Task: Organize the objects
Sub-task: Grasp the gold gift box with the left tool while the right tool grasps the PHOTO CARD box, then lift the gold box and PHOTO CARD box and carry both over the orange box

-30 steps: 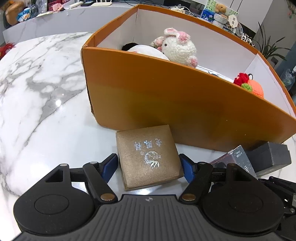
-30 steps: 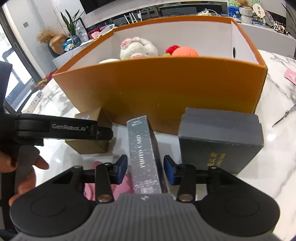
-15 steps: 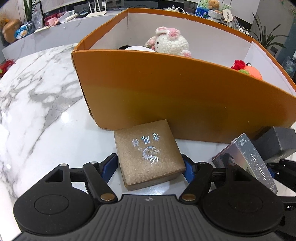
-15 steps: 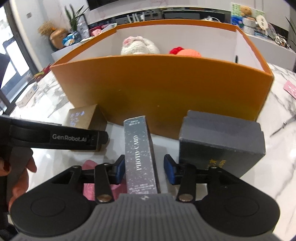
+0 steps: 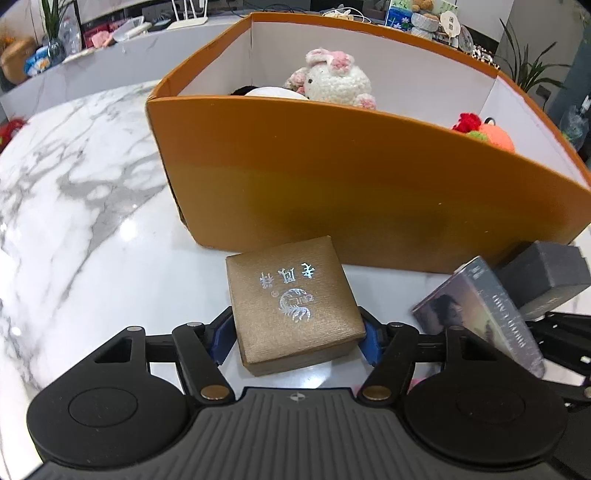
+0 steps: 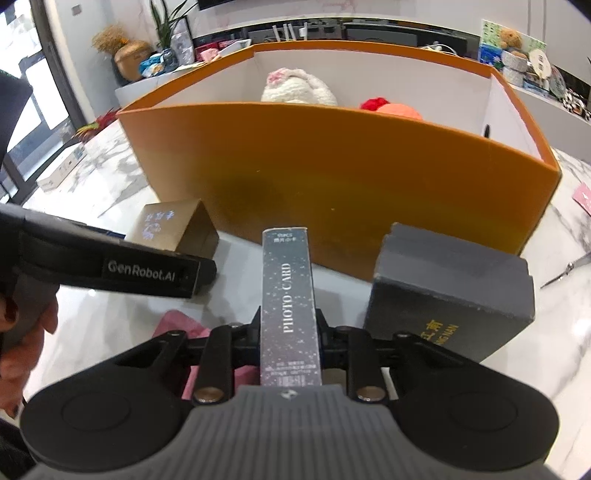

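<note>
My left gripper (image 5: 297, 341) is shut on a brown gift box (image 5: 293, 301) with silver lettering, held just in front of the big orange box (image 5: 351, 195). My right gripper (image 6: 289, 334) is shut on a dark "PHOTO CARD" box (image 6: 288, 302), lifted off the table; it also shows in the left wrist view (image 5: 484, 310). The orange box (image 6: 332, 184) holds a white crochet bunny (image 5: 334, 83), an orange-and-red crochet toy (image 5: 487, 133) and a white-and-black item (image 5: 266, 91). The brown box (image 6: 170, 225) and the left gripper's body (image 6: 110, 260) show at left in the right wrist view.
A dark grey box (image 6: 454, 291) stands on the marble table (image 5: 74, 184) right of the photo card box. A pink item (image 6: 177, 325) lies under my right gripper. Scissors (image 6: 569, 269) lie at far right. A cluttered counter (image 5: 110, 33) runs behind.
My right gripper closed on the photo card box and lifted it. My left gripper closed on the brown box and raised it slightly. Both views rose a little relative to the orange box.
</note>
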